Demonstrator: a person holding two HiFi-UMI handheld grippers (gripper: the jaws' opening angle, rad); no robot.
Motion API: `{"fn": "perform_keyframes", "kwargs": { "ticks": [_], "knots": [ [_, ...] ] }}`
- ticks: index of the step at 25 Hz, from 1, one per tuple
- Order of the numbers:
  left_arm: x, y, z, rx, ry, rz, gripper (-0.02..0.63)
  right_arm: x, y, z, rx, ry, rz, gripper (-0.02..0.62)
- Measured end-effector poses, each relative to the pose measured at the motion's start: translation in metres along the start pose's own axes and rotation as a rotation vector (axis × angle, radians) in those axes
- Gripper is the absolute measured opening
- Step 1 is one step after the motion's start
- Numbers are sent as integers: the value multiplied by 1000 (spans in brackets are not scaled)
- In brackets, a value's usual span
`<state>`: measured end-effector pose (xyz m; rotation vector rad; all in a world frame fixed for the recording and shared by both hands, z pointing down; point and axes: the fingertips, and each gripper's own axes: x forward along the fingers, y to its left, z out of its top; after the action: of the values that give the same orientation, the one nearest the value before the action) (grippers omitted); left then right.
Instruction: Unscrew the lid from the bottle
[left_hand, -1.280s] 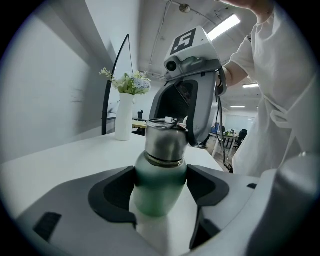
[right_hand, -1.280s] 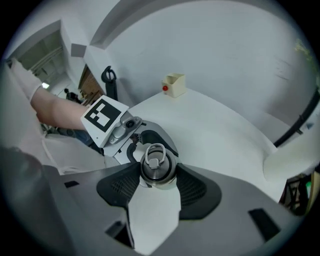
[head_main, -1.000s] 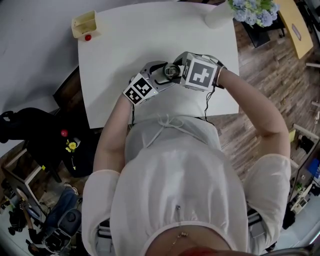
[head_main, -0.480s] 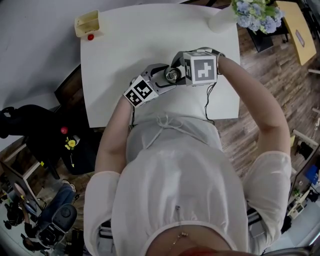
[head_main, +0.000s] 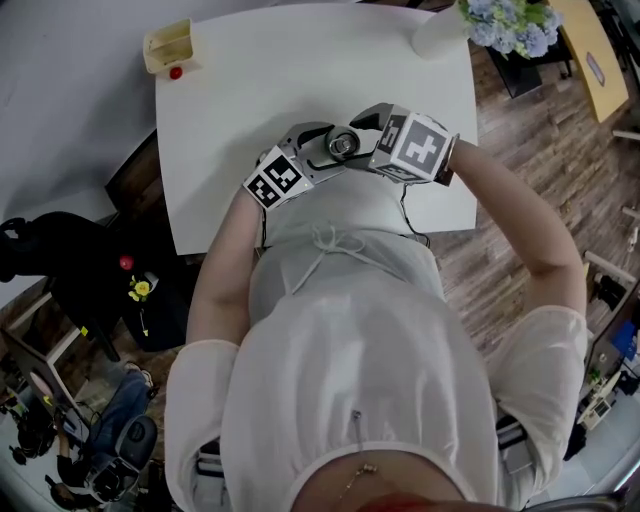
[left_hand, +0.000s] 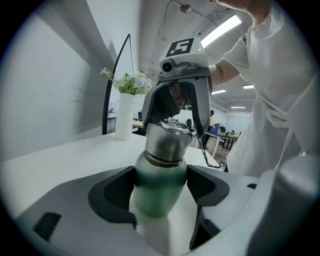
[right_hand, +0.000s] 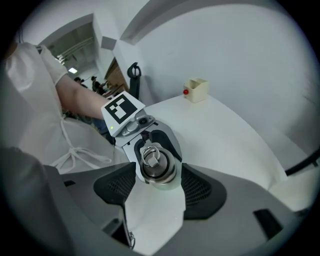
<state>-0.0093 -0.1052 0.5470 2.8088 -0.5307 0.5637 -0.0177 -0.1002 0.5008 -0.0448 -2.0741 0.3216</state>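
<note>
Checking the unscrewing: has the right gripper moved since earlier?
Yes. The right gripper twisted and shifted right, away from the yellow box; its jaws are opening around the lid.

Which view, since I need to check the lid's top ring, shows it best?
The right gripper view: it looks straight onto the lid, ring plainly visible. The left gripper view shows the lid side-on, ring barely seen; the head view shows it tiny.

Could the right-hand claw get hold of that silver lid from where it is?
Probably yes. The lid sits right between the jaws of the right gripper, which are opening, and nothing else is between them. The left gripper clamps only the green body of the bottle, lower down, leaving the lid bare.
</note>
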Motion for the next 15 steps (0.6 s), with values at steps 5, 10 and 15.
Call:
{"fn": "perform_keyframes", "kwargs": {
  "ticks": [5, 10, 15],
  "knots": [
    [0, -1, 1, 3, -4, -10, 347, 7, 4, 4, 152, -94, -89, 295],
    [-1, -1, 1, 4, -4, -10, 345, 12, -2, 0, 266, -71, -189, 255],
    [0, -1, 2, 7, -9, -15, 347, 9, 3, 2, 267, -69, -196, 255]
  ]
}}
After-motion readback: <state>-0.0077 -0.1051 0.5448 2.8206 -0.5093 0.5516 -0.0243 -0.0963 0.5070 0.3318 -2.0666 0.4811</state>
